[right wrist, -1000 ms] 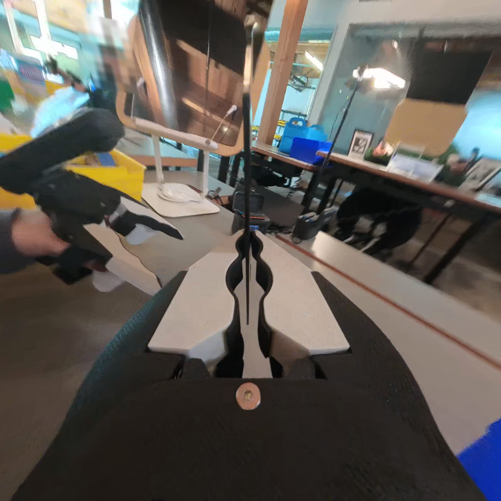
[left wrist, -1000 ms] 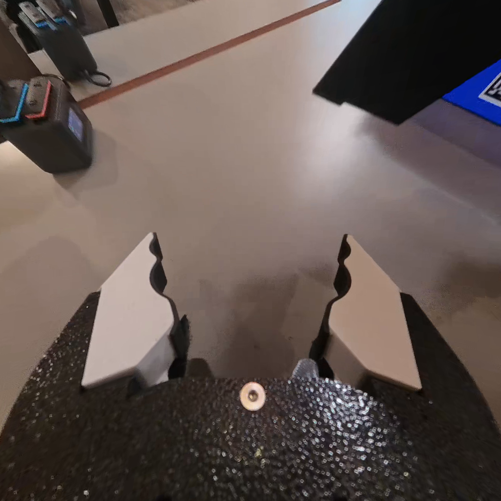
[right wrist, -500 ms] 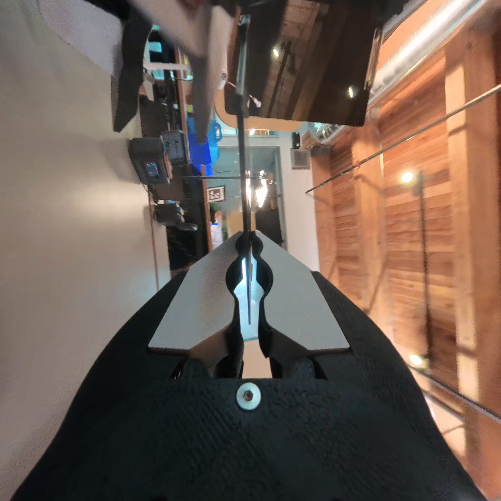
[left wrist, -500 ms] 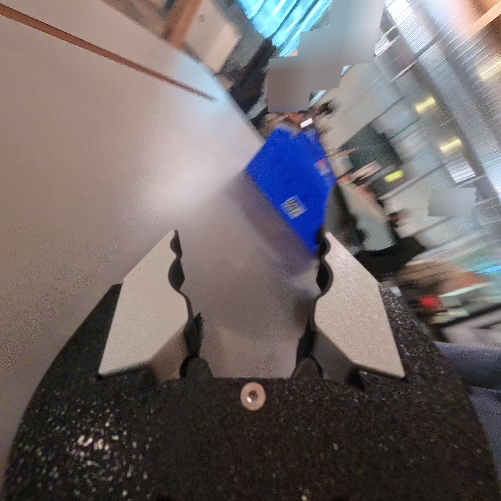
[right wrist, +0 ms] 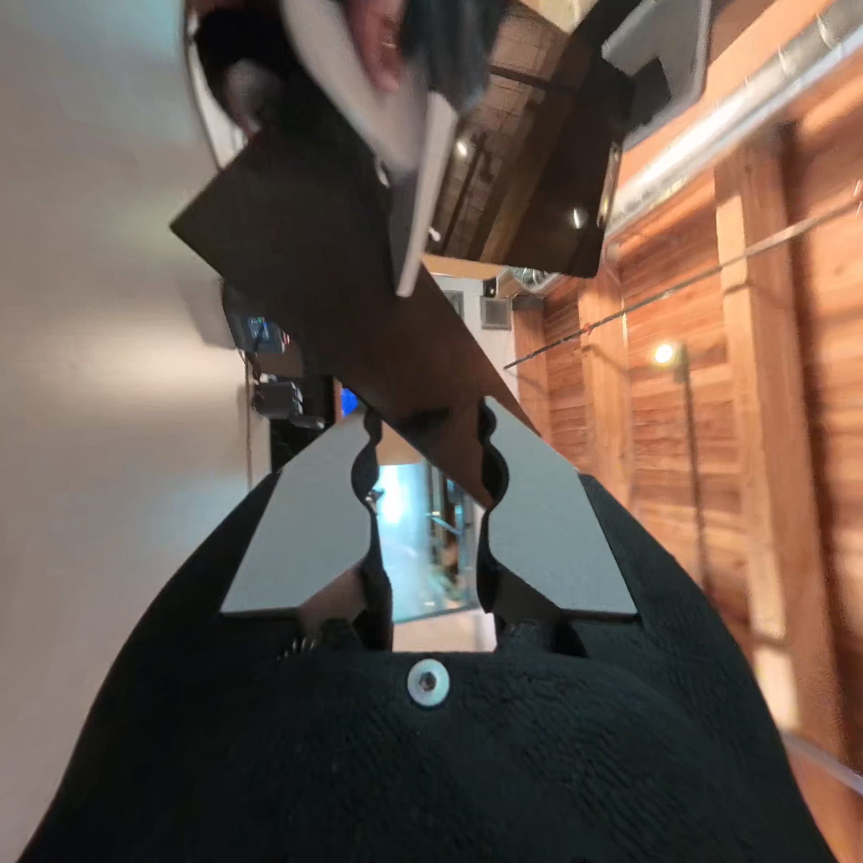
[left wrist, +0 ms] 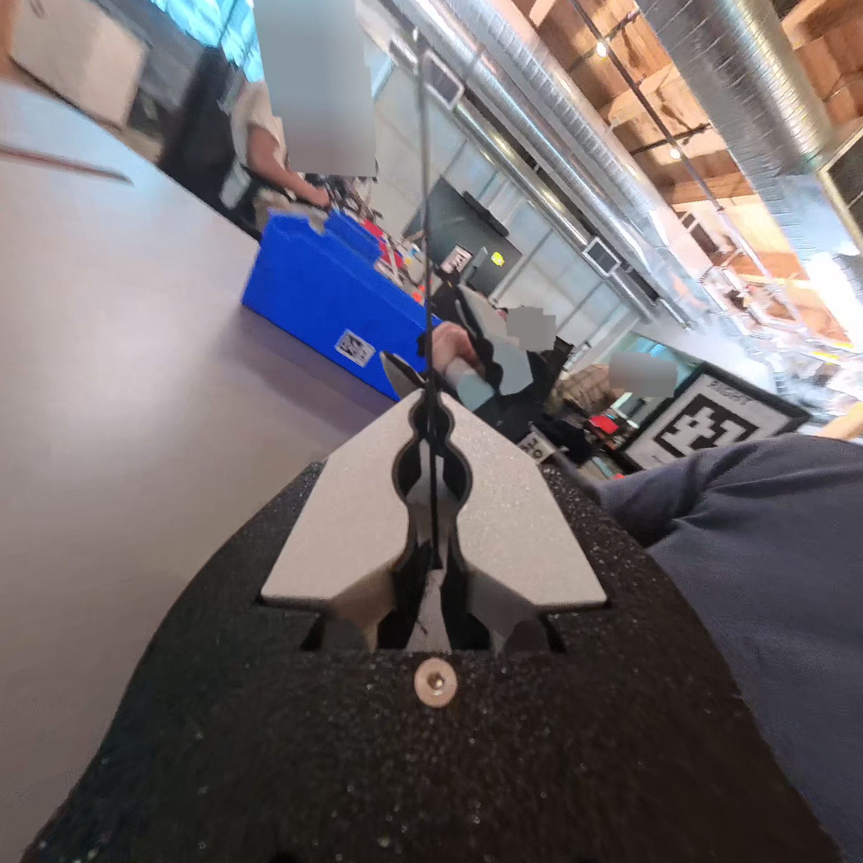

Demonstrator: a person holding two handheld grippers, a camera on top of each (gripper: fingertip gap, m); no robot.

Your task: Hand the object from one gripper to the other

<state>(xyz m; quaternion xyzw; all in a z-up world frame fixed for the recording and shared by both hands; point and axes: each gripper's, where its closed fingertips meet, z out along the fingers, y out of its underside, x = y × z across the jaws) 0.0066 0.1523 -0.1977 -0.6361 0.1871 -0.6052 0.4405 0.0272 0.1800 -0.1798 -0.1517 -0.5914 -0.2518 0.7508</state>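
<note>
Fingers (left wrist: 373,504) of left gripper (left wrist: 430,401) clamp thin black sheet (left wrist: 424,224) edge-on; rt view: right gripper (right wrist: 427,420) fingers apart, sheet's (right wrist: 327,280) flat face between.

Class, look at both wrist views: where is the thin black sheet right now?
The thin black sheet stands edge-on in the left wrist view, clamped in the left gripper. In the right wrist view it slants between the open right gripper fingers.

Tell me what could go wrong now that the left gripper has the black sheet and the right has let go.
1. The left gripper pinches the thin black sheet only at its edge, so the long free span could swing or slip out.
2. A corner of the sheet sits between the right gripper's open fingers; pulling away sideways could snag it and twist it loose.
</note>
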